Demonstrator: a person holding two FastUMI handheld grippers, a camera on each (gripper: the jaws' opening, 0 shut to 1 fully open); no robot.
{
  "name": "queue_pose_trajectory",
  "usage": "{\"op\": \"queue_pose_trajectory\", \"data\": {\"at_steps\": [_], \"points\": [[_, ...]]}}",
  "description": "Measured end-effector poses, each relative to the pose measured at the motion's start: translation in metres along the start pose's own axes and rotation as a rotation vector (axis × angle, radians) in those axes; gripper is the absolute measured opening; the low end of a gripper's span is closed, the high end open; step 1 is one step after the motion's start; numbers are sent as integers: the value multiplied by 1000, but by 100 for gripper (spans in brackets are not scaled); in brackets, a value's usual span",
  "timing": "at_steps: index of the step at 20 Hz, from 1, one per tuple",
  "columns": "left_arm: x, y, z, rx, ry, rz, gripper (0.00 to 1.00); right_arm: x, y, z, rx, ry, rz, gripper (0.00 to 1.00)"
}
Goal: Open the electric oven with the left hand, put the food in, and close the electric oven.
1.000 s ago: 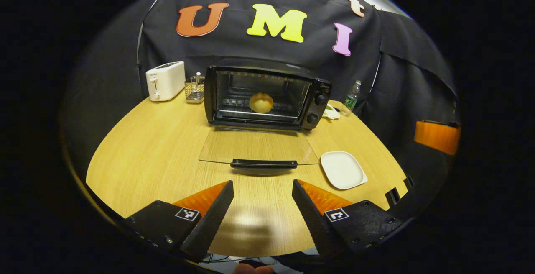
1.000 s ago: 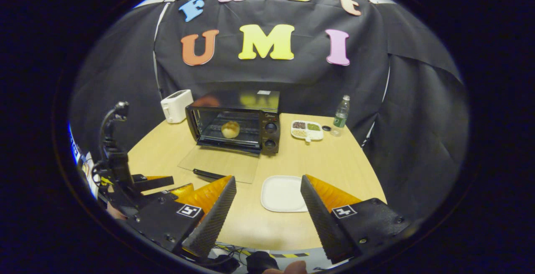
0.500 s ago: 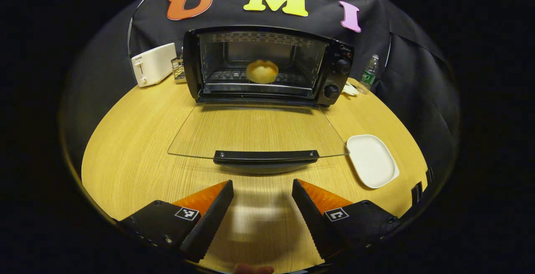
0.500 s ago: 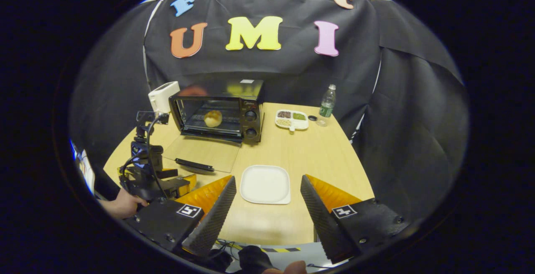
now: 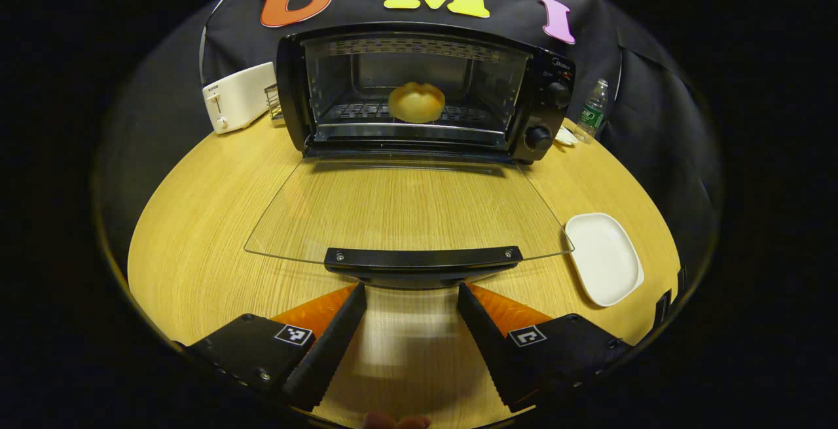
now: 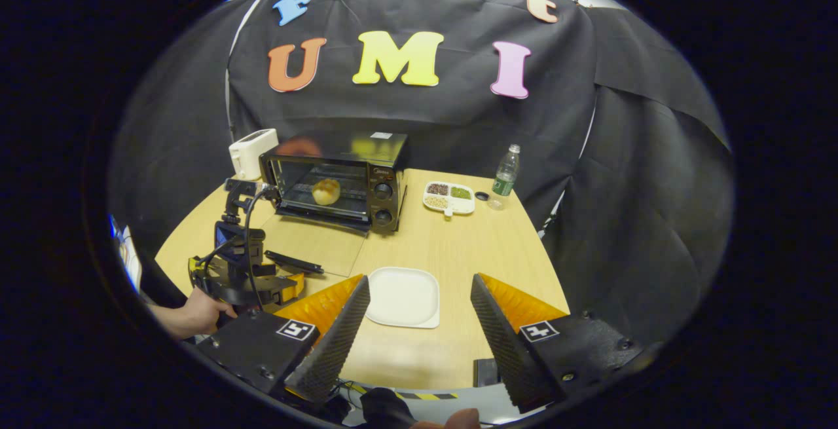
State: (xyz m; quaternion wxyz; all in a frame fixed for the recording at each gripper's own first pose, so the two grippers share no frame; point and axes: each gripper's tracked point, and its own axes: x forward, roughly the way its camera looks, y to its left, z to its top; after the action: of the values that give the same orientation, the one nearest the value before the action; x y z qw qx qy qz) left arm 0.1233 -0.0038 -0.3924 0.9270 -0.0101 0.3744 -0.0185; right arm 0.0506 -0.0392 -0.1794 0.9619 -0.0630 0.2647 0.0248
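Left claw (image 5: 411, 291), spread and empty, has closed in on the handle (image 5: 422, 257) of the lowered oven door (image 5: 406, 206); closing is the step in hand. One bun (image 5: 416, 102) sits inside the one oven (image 5: 546, 114). One empty plate (image 5: 603, 257) on the table (image 5: 196, 219). Right claw (image 6: 419, 314) hangs spread, idle.

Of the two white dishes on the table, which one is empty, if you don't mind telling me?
The plain white square plate near the right gripper is empty; the white divided dish beside the black electric oven holds food in its compartments.
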Motion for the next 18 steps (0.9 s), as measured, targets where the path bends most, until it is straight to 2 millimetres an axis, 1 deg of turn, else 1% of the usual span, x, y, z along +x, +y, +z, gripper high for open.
{"op": "queue_pose_trajectory", "data": {"at_steps": [1, 3, 4, 5, 6, 9, 10, 11, 14, 15, 18], "points": [[-3, 0, 5, 5, -5, -1, 93, -1, 1, 1, 2, -6, 1, 100], [-7, 6, 19, -17, -22, 16, 93, -1, 5, 3, 12, -15, 10, 100], [-23, 4, 24, -24, -21, 10, 93, -2, 7, 5, 19, -18, 15, 100], [-25, 0, 31, -14, -41, 1, 93, -2, 9, 7, 26, -25, 22, 100], [-31, -1, 46, 4, -84, -1, 93, -3, 10, 11, 32, -34, 26, 100], [-42, 1, 78, 4, -128, 10, 93, -8, 8, 23, 43, -71, 26, 100], [-46, 0, 90, 5, -148, 10, 83, -10, 7, 25, 49, -78, 25, 100], [-49, -1, 104, 12, -173, 9, 93, -12, 5, 26, 58, -85, 24, 100], [-54, 0, 141, 27, -235, 18, 93, -14, -2, 25, 73, -93, 19, 100], [-52, 1, 150, 33, -245, 21, 95, -14, -6, 24, 77, -95, 13, 100], [-56, -4, 179, 49, -298, 22, 95, -13, -17, 27, 101, -103, 9, 100]]}}
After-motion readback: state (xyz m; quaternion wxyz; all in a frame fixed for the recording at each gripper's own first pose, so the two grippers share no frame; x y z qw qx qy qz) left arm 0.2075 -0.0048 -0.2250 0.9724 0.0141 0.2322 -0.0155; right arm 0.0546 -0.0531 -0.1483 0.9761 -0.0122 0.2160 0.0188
